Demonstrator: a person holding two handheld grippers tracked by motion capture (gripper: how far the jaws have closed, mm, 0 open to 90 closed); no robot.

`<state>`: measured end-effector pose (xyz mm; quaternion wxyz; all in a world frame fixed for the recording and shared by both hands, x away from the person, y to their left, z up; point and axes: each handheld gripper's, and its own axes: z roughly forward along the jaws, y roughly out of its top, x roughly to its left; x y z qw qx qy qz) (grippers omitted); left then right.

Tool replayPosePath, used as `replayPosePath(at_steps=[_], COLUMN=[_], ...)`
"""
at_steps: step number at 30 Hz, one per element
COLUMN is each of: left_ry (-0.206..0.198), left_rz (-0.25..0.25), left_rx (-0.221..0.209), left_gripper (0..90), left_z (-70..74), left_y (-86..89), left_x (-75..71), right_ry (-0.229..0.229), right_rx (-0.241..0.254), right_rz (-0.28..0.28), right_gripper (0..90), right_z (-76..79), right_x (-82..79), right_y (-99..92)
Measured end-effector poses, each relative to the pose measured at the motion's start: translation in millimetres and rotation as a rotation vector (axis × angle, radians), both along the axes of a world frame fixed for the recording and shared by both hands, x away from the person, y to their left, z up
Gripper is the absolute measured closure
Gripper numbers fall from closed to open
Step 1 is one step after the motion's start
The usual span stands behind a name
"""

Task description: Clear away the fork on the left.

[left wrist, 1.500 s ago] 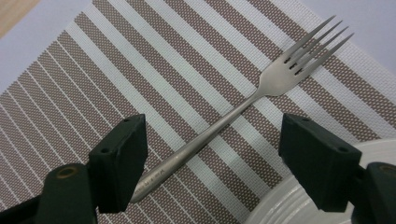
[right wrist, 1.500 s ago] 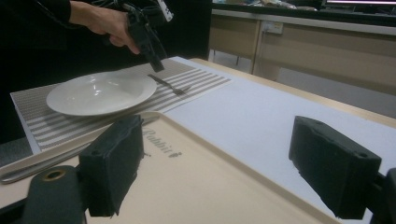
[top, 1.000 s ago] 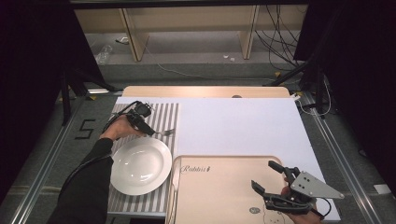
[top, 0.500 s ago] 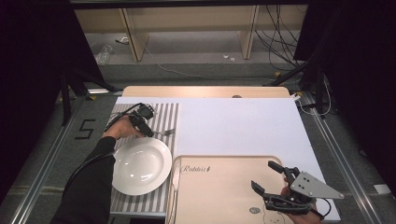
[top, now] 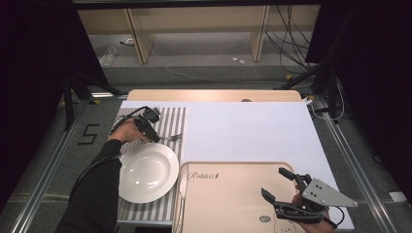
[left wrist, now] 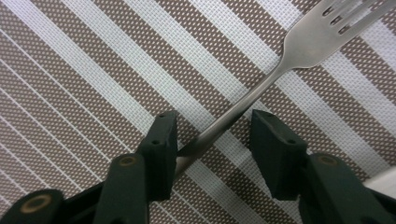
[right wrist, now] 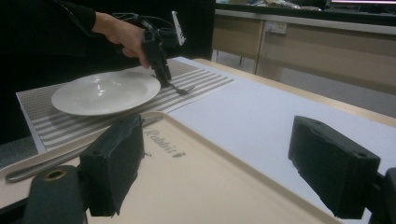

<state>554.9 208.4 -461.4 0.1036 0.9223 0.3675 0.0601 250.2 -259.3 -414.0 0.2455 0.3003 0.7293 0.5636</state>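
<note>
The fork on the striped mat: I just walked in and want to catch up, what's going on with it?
A person is picking up the fork with the left gripper. Its jaws have just been closing around the handle, one pad touching it, the other apart. The fork lies on the striped placemat, beyond the white plate. The right gripper hovers open over the beige tray.

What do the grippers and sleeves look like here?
Both grippers are black with two blocky jaws. The right gripper carries a grey three-cornered plate with small holes; the left gripper trails a black cable. The left arm wears a black sleeve.
</note>
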Motion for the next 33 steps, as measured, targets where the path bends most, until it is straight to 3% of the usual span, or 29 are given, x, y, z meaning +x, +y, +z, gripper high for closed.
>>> replayPosePath(at_steps=[3, 7, 15, 18, 22, 28, 30, 33], left_ry=[0.009, 0.018, 0.040, 0.050, 0.059, 0.042, 0.009, -0.016], left_rz=[0.007, -0.007, -0.039, -0.047, -0.033, -0.015, 0.013, 0.044], left_rx=[-0.028, -0.027, 0.005, 0.036, 0.054, 0.050, 0.074, 0.067], left_gripper=[56.0, 60.6, 75.0, 82.0, 82.8, 83.5, 83.5, 83.6], left_z=[-0.4, 0.3, 1.8, 2.1, 2.5, 2.7, 3.5, 7.1], left_y=[2.7, 1.0, -7.7, -13.5, -16.7, -15.7, -14.1, -9.7], left_x=[-0.3, -0.6, -2.1, -3.2, -2.0, -3.7, -2.5, -1.9], right_ry=[-0.002, 0.000, -0.003, -0.003, -0.003, -0.002, -0.001, -0.002], right_rx=[0.001, 0.000, 0.000, -0.001, -0.002, -0.001, 0.000, -0.001], right_rz=[0.001, 0.001, 0.003, 0.003, 0.001, 0.000, 0.000, -0.001], right_gripper=[19.0, 19.1, 19.5, 19.6, 19.6, 19.6, 19.6, 19.7], right_z=[0.0, -0.1, -0.2, -0.2, -0.3, -0.3, -0.3, -0.5], right_x=[-0.1, 0.0, -0.2, -0.2, 0.0, -0.1, -0.2, 0.0], right_y=[0.0, 0.2, 0.3, 0.1, 0.1, -0.3, -0.3, 0.0])
